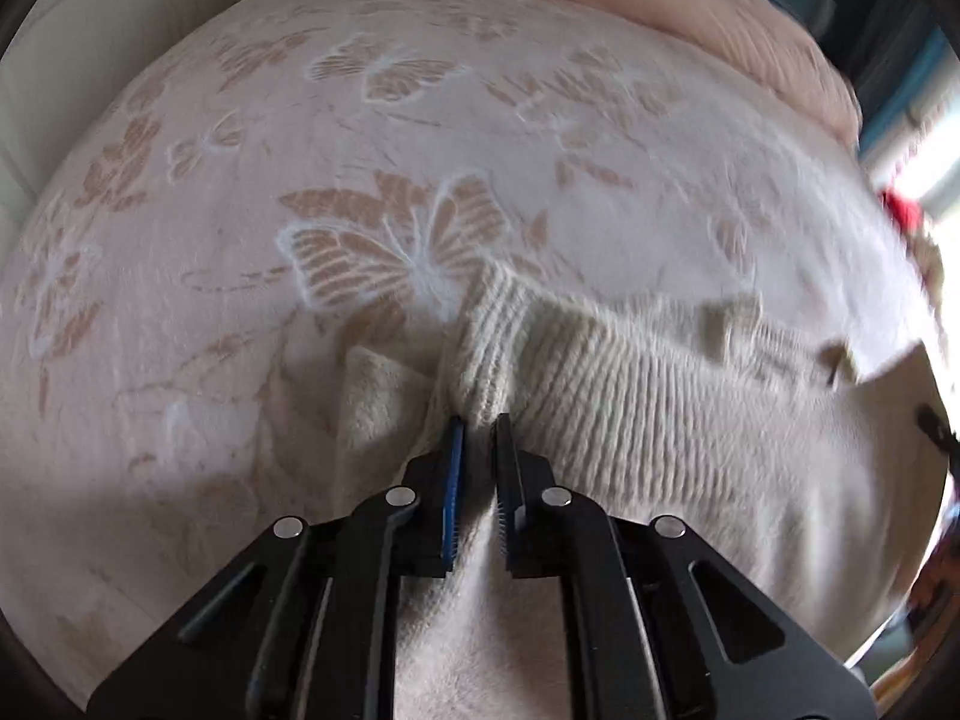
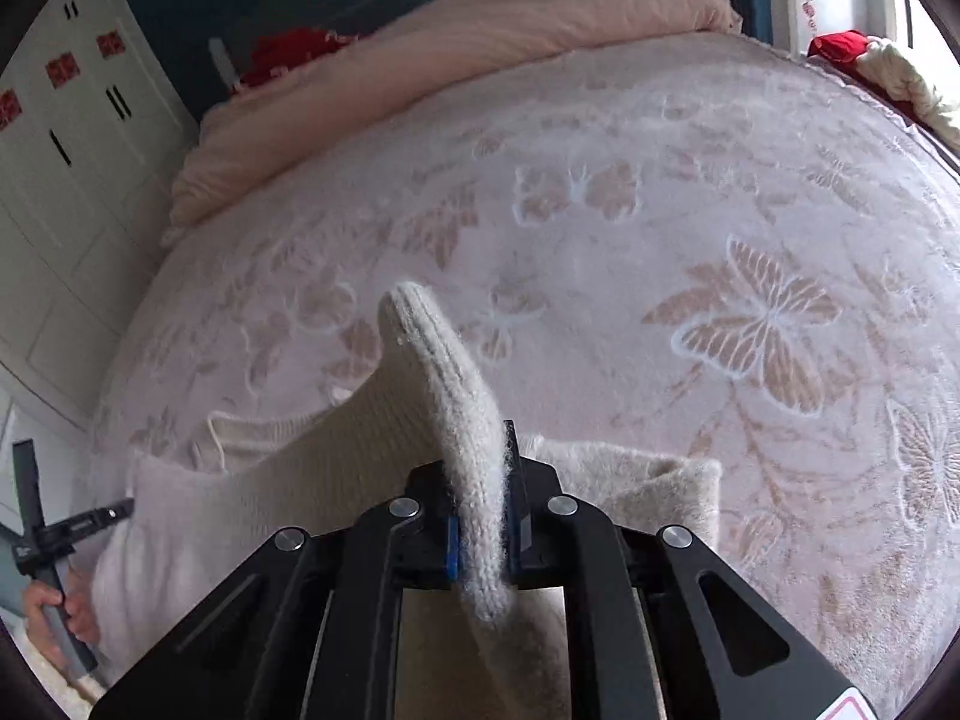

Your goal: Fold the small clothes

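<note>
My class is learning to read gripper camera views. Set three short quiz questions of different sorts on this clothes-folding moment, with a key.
1. True or false: the left gripper is shut on the cream knitted sweater.
2. What pattern shows on the blanket under the sweater? A) stripes B) butterflies C) checks
3. Fill in: the right gripper pinches a ribbed ____ of the sweater.

Key:
1. True; the fabric bunches between its closed jaws.
2. B; pale butterflies and flowers cover the blanket.
3. Edge; the ribbed edge rises in a fold above the jaws.
</note>
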Demonstrator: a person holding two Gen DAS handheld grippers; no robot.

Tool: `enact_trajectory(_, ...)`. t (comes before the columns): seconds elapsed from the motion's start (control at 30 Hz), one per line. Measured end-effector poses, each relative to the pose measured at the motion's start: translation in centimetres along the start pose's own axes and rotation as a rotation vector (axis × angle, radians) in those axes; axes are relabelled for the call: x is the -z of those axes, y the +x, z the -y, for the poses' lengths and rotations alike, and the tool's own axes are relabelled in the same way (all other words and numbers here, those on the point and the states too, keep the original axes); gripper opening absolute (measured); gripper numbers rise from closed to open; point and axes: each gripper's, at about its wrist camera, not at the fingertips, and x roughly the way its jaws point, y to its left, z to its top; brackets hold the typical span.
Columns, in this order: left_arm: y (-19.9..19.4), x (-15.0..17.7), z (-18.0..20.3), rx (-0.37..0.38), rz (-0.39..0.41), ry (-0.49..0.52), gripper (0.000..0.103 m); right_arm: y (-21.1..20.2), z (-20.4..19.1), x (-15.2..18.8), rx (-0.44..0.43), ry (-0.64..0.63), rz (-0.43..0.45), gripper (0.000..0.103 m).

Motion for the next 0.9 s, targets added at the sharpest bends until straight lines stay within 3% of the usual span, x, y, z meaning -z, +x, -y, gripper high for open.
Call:
enact_trajectory(0.07,0.9,-0.6,-0.2,-0.021,-0.008,-0.016,0.009,1.6,1.6,0.2,0.028,0.039,-0.039,0.01)
enact_trajectory(0.13,1.6,-0.8,0.3,-0.058,0.001,0.01,0.009,7.0,2.7,1.8,0.099,-0.012,-0.237,0.011)
enact_trajectory(0.2,1.7,-1.2,0.8,-0.085,0.009,0.025,0.009,6.0,1.9,1.2,0.116,-0.063,-0.188,0.016)
enact_trajectory(0.27,0.4,-1.2,0.3,-0.048,0.009,-0.021,0.011,3.4,0.8,0.2,0.111,-0.061,-0.133,0.021)
enact_trajectory(0.37,-4.1,0.0,0.1,0.003,0.09,-0.02,0.013,-3.0,-1.8,0.8,0.123,-0.146,0.003,0.027)
enact_trajectory(0.43,-7.5,2.3,1.4,-0.018,0.153,0.046,0.011,-6.0,-3.5,2.6,0.057,-0.171,0.029,0.027)
enact_trajectory(0.53,-9.3,6.0,4.4,0.052,0.151,0.126,0.012,-6.0,-6.3,6.6,-0.11,-0.14,-0.065,0.027)
enact_trajectory(0.63,-7.0,8.7,7.1,0.08,0.096,0.137,0.015,-3.2,-10.6,10.5,-0.191,-0.184,-0.156,0.027)
enact_trajectory(0.7,-3.6,9.6,7.2,0.062,0.015,0.097,0.017,-0.9,-12.5,11.8,-0.209,-0.233,-0.206,0.026)
enact_trajectory(0.73,-2.8,9.9,6.8,0.058,0.009,0.071,0.017,-0.1,-12.6,11.9,-0.169,-0.261,-0.208,0.016)
enact_trajectory(0.8,-2.8,9.6,5.8,0.078,0.043,0.059,0.017,0.6,-9.5,11.4,-0.069,-0.224,-0.186,0.016)
enact_trajectory(0.87,-2.9,8.9,4.7,0.074,0.033,0.053,0.017,-0.4,-3.5,10.6,-0.052,-0.068,-0.161,0.001)
enact_trajectory(0.9,-2.9,8.6,3.8,0.057,0.029,0.04,0.017,-1.1,-1.1,10.5,-0.028,-0.019,-0.151,0.0)
